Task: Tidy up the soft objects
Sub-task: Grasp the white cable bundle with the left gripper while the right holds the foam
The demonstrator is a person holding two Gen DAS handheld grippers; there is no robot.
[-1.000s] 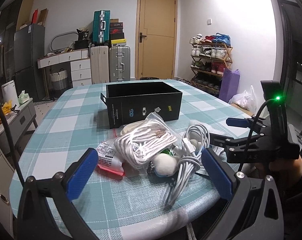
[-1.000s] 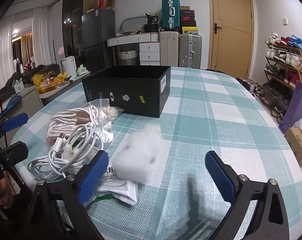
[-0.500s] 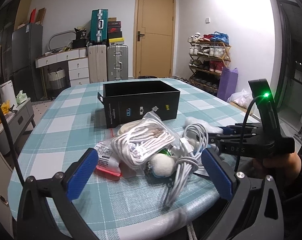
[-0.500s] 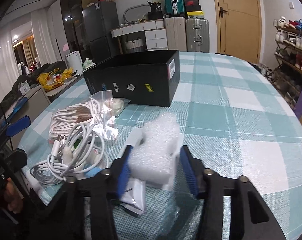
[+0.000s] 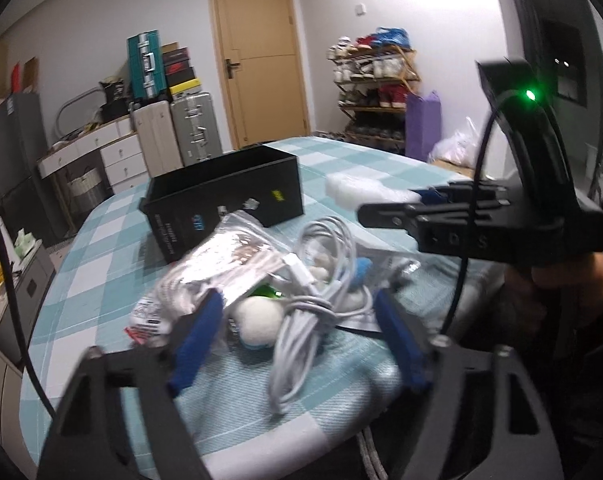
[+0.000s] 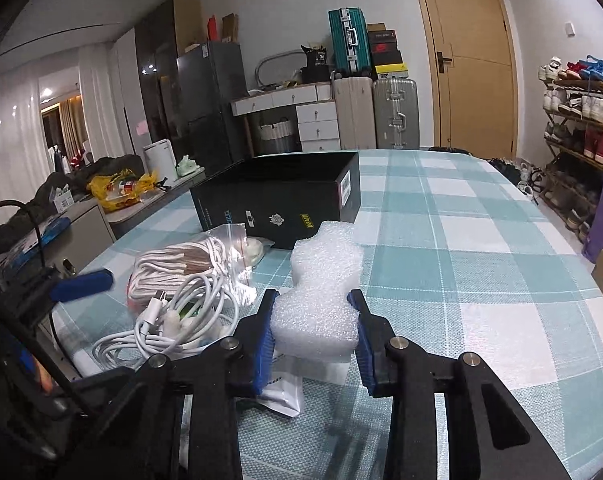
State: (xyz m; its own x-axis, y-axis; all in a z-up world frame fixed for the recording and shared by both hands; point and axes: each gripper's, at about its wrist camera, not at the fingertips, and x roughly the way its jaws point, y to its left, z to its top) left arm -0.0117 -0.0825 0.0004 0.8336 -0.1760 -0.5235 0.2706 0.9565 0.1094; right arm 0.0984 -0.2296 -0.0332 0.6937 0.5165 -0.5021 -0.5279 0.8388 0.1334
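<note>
This is a lived-in home: a wooden rack of shoes [image 6: 577,120] at three o'clock, hard-shell suitcases [image 6: 375,114] stacked by the tan interior door [image 6: 467,60] at twelve, a dark refrigerator [image 6: 211,104] at ten, and a teal-and-white checked cloth on the surface [image 6: 461,248].

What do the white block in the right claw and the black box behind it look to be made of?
White block: bubble wrap or soft plastic foam, folded; its surface is pebbled with small cells, translucent white, and pinched in where the right claw grips it. Black box: probably rigid cardboard with a matte finish, judging by its thin straight walls, printed logos and stuck-on label.
</note>
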